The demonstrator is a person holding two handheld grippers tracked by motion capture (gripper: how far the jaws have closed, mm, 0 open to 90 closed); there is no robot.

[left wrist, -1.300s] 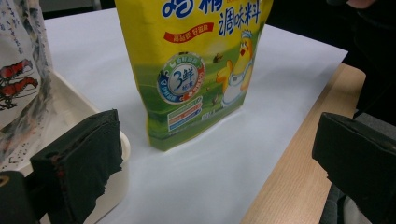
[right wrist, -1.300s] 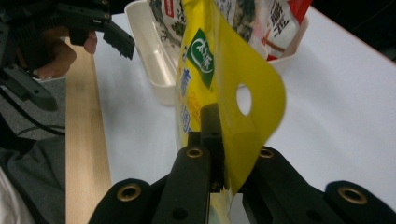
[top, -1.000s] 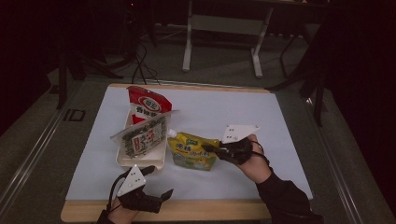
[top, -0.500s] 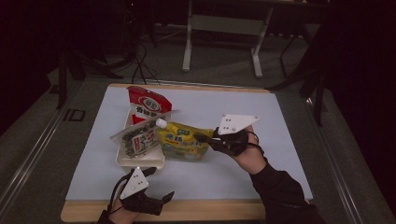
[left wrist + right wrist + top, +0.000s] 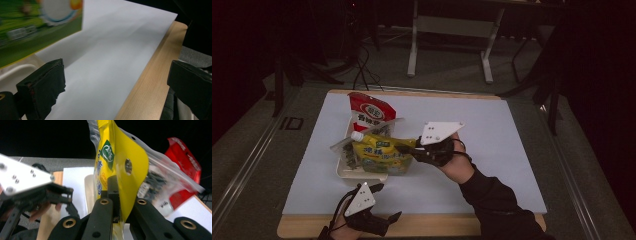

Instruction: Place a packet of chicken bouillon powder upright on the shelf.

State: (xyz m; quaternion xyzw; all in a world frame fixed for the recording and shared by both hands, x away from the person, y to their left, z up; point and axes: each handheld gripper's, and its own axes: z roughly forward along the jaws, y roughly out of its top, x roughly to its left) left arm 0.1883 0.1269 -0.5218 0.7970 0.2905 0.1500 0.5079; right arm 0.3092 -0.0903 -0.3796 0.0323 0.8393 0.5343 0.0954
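— What's happening with the yellow pouch (image 5: 379, 156)?

— The right tool (image 5: 412, 149) pinches its edge, holding it just above the white tray (image 5: 362, 175). The left tool (image 5: 384, 222) waits spread at the desk's near edge.

— Next?

— Probably lowering it onto the tray and letting go.

My right gripper (image 5: 408, 149) now carries the yellow pouch (image 5: 379, 156) off the white sheet's (image 5: 492, 130) middle, lifted and swung leftward, so it hangs over the tray (image 5: 343, 171) near the sheet's left edge.
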